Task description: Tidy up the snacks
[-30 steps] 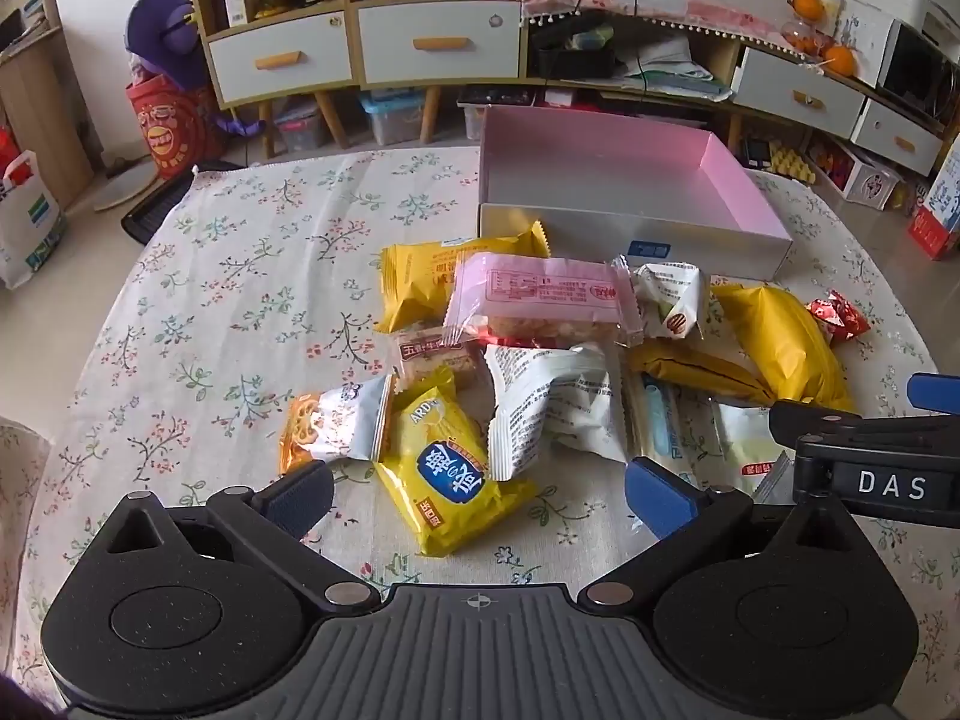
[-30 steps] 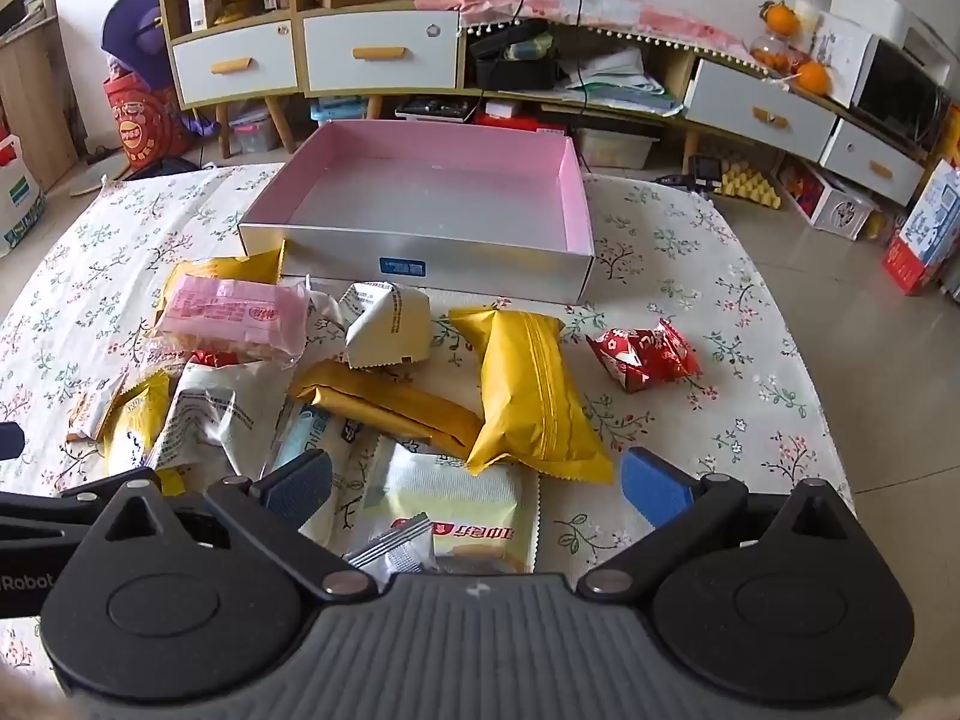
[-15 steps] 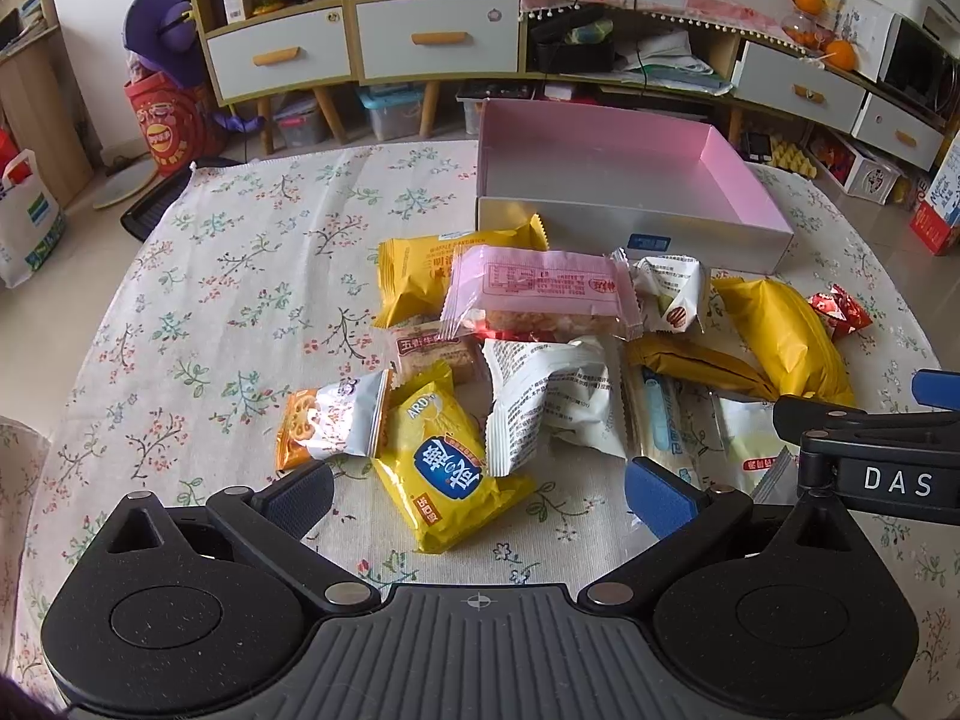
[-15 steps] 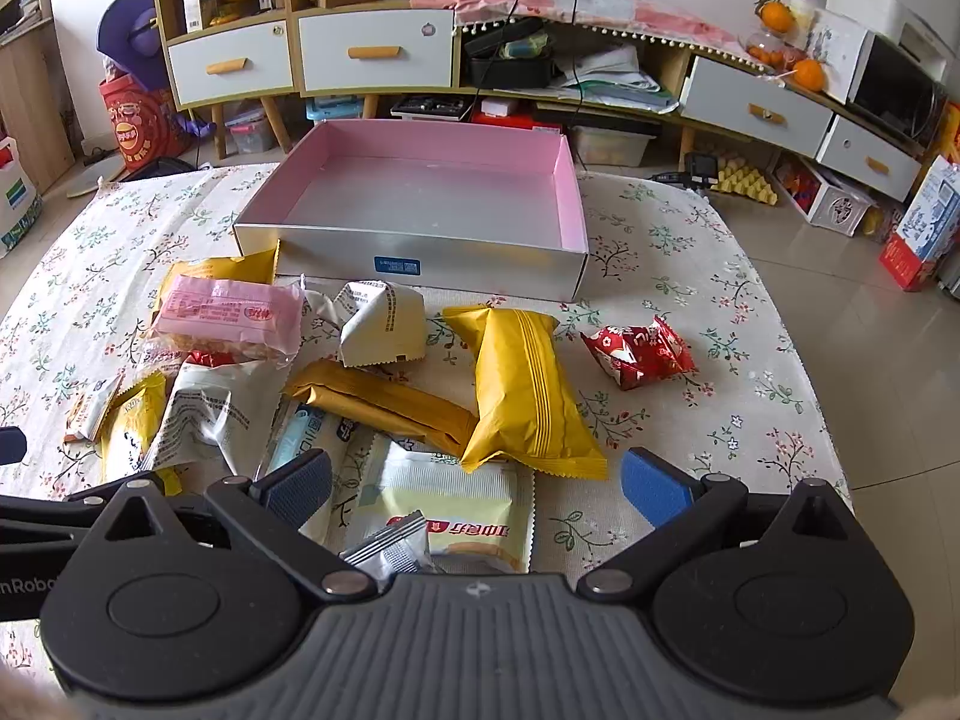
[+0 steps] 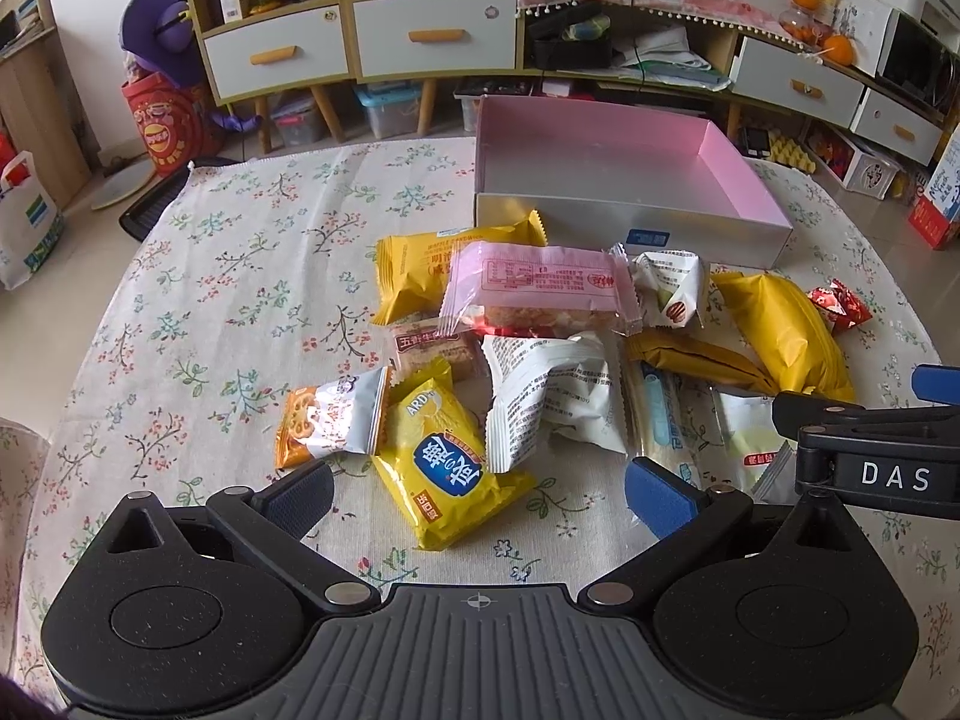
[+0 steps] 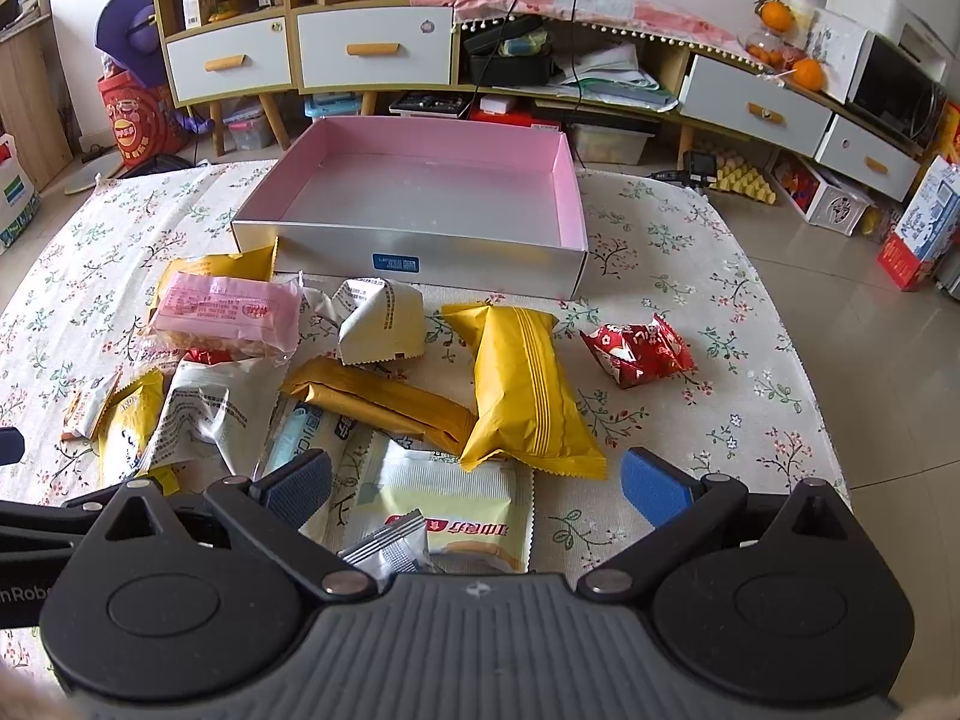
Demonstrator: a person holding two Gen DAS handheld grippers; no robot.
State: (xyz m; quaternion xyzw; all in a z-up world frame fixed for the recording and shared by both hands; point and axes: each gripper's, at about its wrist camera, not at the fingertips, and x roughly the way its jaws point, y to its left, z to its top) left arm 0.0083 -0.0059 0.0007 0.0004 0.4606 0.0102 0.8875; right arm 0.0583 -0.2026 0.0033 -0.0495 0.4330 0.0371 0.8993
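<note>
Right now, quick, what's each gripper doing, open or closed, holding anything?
Left gripper: open, holding nothing, above the yellow snack packet.
Right gripper: open, holding nothing, above the pale yellow packet.

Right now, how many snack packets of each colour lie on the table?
Yellow or gold packets: 4
White or pale packets: 4
Pink packet: 1
Red packet: 1
Orange-silver packet: 1
Clear beige packet: 1
Silver packet: 1
Total: 13 visible

A matt floral cotton-like cloth (image 5: 228,276) covers the desk. The shallow pink-lined box (image 6: 420,240) has smooth, silvery card walls. The yellow pillow-shaped snack packets (image 6: 528,396) are glossy crinkled film; the pink wrapper (image 5: 540,288) is semi-clear plastic. Each hand-held gripper's body is matt black speckled plastic.
</note>
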